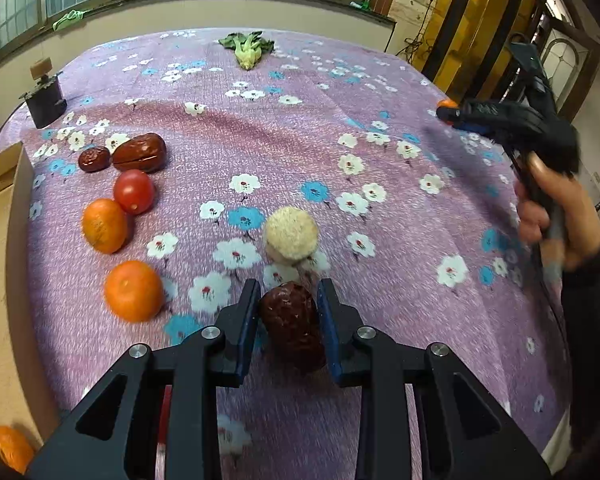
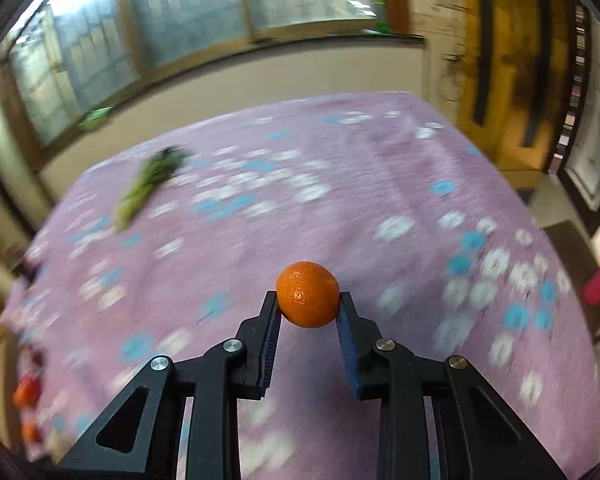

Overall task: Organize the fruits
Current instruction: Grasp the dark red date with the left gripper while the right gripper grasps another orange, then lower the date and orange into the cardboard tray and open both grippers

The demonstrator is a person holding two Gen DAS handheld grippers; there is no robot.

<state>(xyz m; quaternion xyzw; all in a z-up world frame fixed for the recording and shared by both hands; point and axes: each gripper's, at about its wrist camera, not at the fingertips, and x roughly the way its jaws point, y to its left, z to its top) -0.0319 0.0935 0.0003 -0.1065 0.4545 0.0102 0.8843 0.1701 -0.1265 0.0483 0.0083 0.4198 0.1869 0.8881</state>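
Right wrist: round glossy orange [image 2: 308,294], dimpled peel.

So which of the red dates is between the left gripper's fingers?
The big dark one between the left gripper; the other two lie far left.

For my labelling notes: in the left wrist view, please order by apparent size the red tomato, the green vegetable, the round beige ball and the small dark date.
1. Beige ball, though it lies nearest the camera.
2. Green vegetable and red tomato: similar; the vegetable lies far back, so unsure.
3. Small dark date.
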